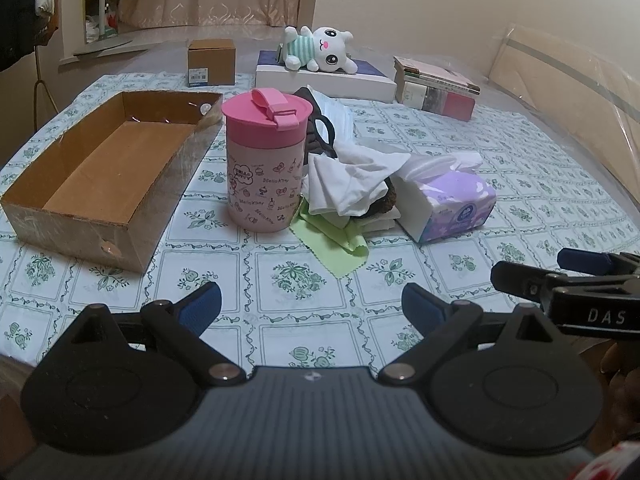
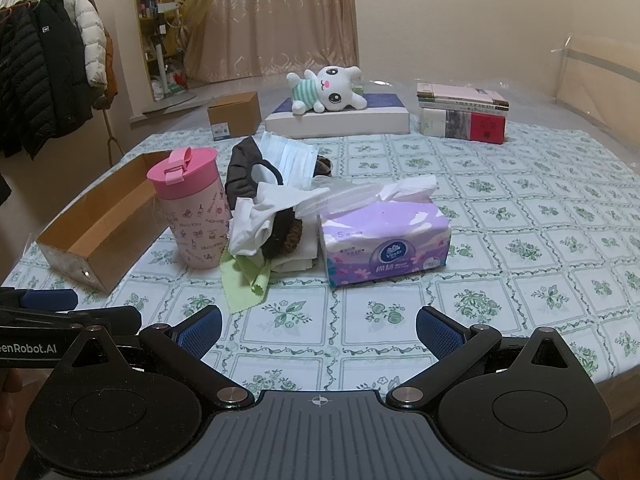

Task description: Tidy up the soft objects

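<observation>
**Both hand-held grippers wide and empty, short of the heap**

I hold my left hand-held gripper [image 1: 311,306] low over the tabletop [image 1: 304,332], its blue pads spread wide with nothing between them. My right hand-held gripper [image 2: 319,330] is the same — wide apart, empty, hanging above the green-patterned cloth. The two sit side by side, near each other, both well short of the things ahead.

The soft things lie in one heap [image 2: 272,216] mid-table: a white cloth [image 1: 352,178] on top, a dark brown fuzzy piece [image 2: 286,236] under it, a light green cloth [image 1: 332,246] sticking out flat toward me, and a pale blue face mask [image 2: 290,156] propped at the back against a dark garment [image 2: 240,172]. A pink cup [image 1: 262,160] with a lid stands upright just left of the heap, touching it or nearly so. A purple tissue pack [image 2: 386,242] lies just right of the heap, tissue poking from its top.

Left of the cup sits an open cardboard box [image 1: 68,216] — nothing in it that I can see. At the far edge a plush toy [image 2: 326,90] lies on a flat white box [image 2: 340,122], with a small brown carton [image 2: 234,114] to its left and a stack of books [image 2: 462,114] to its right.
</observation>
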